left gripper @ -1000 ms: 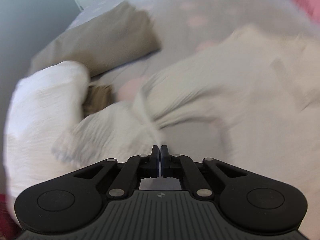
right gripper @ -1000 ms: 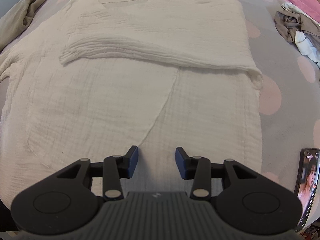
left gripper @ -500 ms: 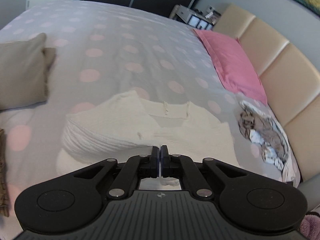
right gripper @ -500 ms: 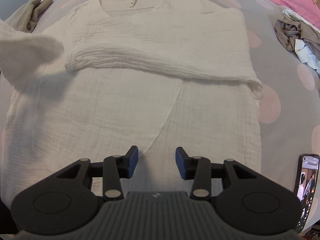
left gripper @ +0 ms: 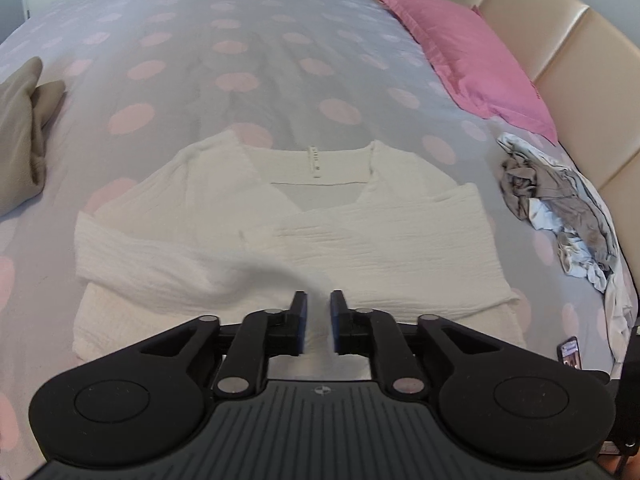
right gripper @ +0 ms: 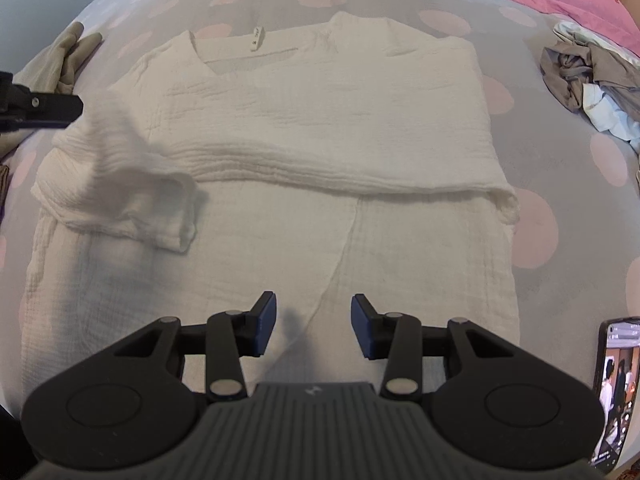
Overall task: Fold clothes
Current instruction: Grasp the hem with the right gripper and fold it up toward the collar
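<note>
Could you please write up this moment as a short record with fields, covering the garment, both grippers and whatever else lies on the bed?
surface: bedspread, grey with pink dots
garment: white top, spread flat, neckline away from the cameras
sleeves: both folded across the chest; left sleeve blurred, apparently just let go
left gripper: open, holds nothing, above the top
right gripper: open, holds nothing, over the hem
other items: pink pillow; crumpled clothes; beige garment; phone, screen lit
</note>
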Tool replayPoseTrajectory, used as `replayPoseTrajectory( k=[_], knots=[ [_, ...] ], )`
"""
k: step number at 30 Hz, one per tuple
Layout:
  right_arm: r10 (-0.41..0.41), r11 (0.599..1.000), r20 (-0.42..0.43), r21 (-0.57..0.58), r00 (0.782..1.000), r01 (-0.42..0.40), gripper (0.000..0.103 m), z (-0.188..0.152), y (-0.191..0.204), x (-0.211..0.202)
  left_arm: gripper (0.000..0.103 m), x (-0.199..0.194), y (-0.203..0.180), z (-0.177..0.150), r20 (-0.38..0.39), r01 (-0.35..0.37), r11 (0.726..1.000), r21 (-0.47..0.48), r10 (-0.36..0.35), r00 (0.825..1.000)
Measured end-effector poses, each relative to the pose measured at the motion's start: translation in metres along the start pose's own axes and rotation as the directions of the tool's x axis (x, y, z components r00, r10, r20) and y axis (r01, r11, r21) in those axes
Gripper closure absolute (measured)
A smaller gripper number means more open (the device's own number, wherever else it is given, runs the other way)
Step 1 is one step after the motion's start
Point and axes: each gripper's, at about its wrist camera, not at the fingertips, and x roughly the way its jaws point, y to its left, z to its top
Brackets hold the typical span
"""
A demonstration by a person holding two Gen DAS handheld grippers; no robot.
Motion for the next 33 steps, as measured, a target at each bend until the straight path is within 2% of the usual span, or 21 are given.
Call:
replayPoseTrajectory(
  k=[5,11,18,20,23,26,27,28,29,30,32,33],
  knots=[
    [0.065,0.998,0.064,-0.018,0.996,-0.064,0.058,0.01,0.01,-0.004,0.083,-0.01,0.02,-0.001,0.019,-0.013,0.999,-0.03,0.014,1.0],
    [0.138,0.99,0.118,0.027,0.983,-0.142,0.058,0.038,0.022,0.007,0.083,-0.02,0.057,-0.006,0.046,-0.099,0.992,-0.08,0.103,0.994],
    [0.236,0.939,0.11,0.229,0.966,-0.255,0.053,0.078,0.017,0.041,0.083,-0.029,0.113,-0.02,0.049,-0.233,0.959,-0.164,0.244,0.969],
    [0.248,0.931,0.098,0.252,0.964,-0.265,0.053,0.081,0.019,0.051,0.083,-0.029,0.128,-0.025,0.034,-0.26,0.949,-0.18,0.27,0.962],
    [0.247,0.928,0.095,0.263,0.964,-0.264,0.054,0.085,0.023,0.061,0.083,-0.023,0.139,-0.035,-0.004,-0.304,0.942,-0.145,0.307,0.952],
    [0.228,0.934,0.105,0.259,0.968,-0.248,0.059,0.088,0.029,0.067,0.083,-0.016,0.149,-0.045,-0.042,-0.347,0.933,-0.099,0.345,0.938],
    [0.219,0.936,0.108,0.257,0.97,-0.241,0.065,0.091,0.031,0.068,0.083,-0.014,0.152,-0.049,-0.055,-0.361,0.929,-0.083,0.357,0.932],
    [0.211,0.938,0.112,0.256,0.971,-0.233,0.08,0.093,0.032,0.069,0.083,-0.011,0.154,-0.052,-0.069,-0.371,0.927,-0.062,0.366,0.928],
    [0.203,0.94,0.117,0.255,0.972,-0.227,0.087,0.095,0.034,0.068,0.083,-0.007,0.154,-0.056,-0.083,-0.374,0.926,-0.04,0.37,0.925],
    [0.195,0.942,0.123,0.253,0.973,-0.221,0.095,0.098,0.036,0.066,0.083,-0.005,0.155,-0.059,-0.093,-0.375,0.927,-0.025,0.371,0.924],
    [0.186,0.948,0.156,0.231,0.97,-0.219,0.098,0.103,0.04,0.056,0.083,-0.001,0.154,-0.064,-0.092,-0.362,0.932,-0.002,0.36,0.928],
    [0.183,0.952,0.176,0.215,0.967,-0.219,0.098,0.105,0.043,0.049,0.083,-0.001,0.152,-0.066,-0.078,-0.343,0.939,0.008,0.343,0.936]
  ],
)
